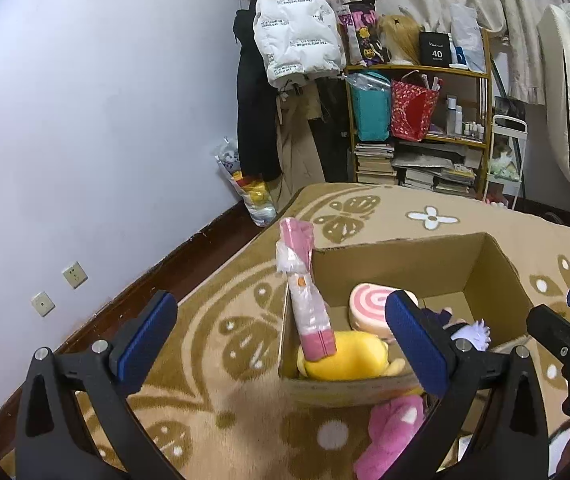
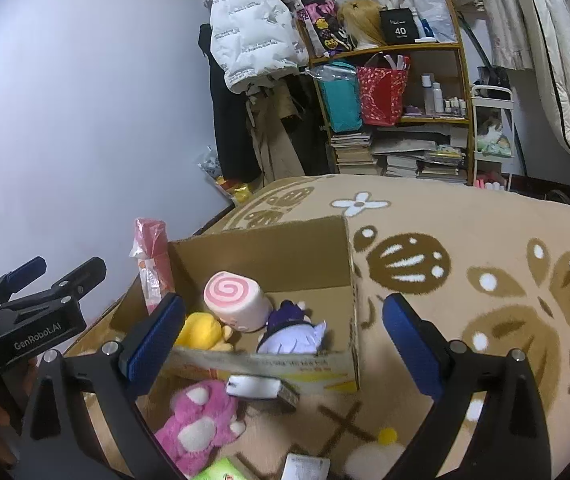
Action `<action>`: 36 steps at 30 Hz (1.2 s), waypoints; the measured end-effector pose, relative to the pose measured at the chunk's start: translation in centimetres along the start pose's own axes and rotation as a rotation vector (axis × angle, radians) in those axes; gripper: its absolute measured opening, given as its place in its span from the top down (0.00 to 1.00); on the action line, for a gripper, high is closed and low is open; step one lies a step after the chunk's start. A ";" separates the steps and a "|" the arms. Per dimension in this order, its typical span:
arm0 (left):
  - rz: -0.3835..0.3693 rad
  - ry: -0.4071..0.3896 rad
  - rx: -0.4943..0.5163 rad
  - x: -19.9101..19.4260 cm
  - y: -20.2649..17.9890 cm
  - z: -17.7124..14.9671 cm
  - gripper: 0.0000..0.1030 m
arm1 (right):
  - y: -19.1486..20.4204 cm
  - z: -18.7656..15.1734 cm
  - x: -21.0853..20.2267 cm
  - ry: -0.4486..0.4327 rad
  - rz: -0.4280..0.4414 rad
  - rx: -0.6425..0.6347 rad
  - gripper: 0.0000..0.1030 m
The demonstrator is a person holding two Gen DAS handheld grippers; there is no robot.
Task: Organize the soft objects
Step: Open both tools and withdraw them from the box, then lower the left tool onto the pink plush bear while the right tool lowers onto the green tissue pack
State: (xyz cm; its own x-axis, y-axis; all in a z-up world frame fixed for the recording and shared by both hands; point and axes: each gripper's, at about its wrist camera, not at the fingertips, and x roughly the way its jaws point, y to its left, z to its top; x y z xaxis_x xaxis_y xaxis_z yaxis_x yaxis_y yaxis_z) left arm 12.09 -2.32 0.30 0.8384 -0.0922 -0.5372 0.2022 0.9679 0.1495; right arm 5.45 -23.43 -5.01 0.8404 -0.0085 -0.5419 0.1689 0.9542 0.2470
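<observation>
Both grippers fill the bottom of their views with fingers spread wide and nothing between the blue pads: the left gripper [image 1: 281, 348] hangs over the near left corner of the box, the right gripper [image 2: 285, 340] over its near wall. Beneath them lies the tan patterned blanket [image 2: 465, 232]. On it stands the open cardboard box [image 2: 285, 256], its near wall blurred. Inside, a tall pink packet [image 1: 309, 308] leans upright in the left corner, a yellow plush [image 1: 341, 356] lies at its foot, a pink swirl roll cushion [image 2: 233, 300] rests toward the back, and a small purple and white doll [image 2: 293, 328] sits by the near wall. Outside, just in front of the box, lies a pink plush [image 2: 197, 424] with white paw pads, beside a small white packet [image 2: 257, 388].
</observation>
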 end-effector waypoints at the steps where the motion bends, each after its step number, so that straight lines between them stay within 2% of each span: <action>1: -0.004 0.004 -0.003 -0.2 0.1 -0.1 0.00 | 0.0 -0.1 -0.3 0.003 -0.003 0.002 0.00; 8: -0.023 0.044 -0.053 -0.9 1.0 -1.3 0.00 | -0.2 -1.6 -1.6 0.060 -0.015 0.014 0.00; 19: -0.099 0.166 -0.091 -0.4 1.8 -3.0 0.00 | 1.5 -4.6 -2.8 0.157 -0.044 -0.040 0.00; 23: -0.139 0.223 -0.076 0.2 1.3 -3.7 0.00 | 1.8 -5.5 -2.6 0.206 -0.074 -0.059 0.00; 27: -0.187 0.307 -0.046 1.2 0.2 -4.5 0.00 | 1.8 -6.2 -2.1 0.254 -0.066 -0.068 0.02; 36: -0.214 0.412 -0.023 3.0 -0.7 -6.2 0.00 | 3.6 -7.8 -1.3 0.319 -0.063 -0.162 0.04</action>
State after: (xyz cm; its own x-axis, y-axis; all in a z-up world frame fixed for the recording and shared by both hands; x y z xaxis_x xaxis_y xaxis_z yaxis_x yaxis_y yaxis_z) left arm 11.30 -1.82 -6.52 0.5072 -0.1946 -0.8395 0.3337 0.9425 -0.0169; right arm 0.98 -17.62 -9.70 0.6239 0.0005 -0.7815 0.1100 0.9900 0.0884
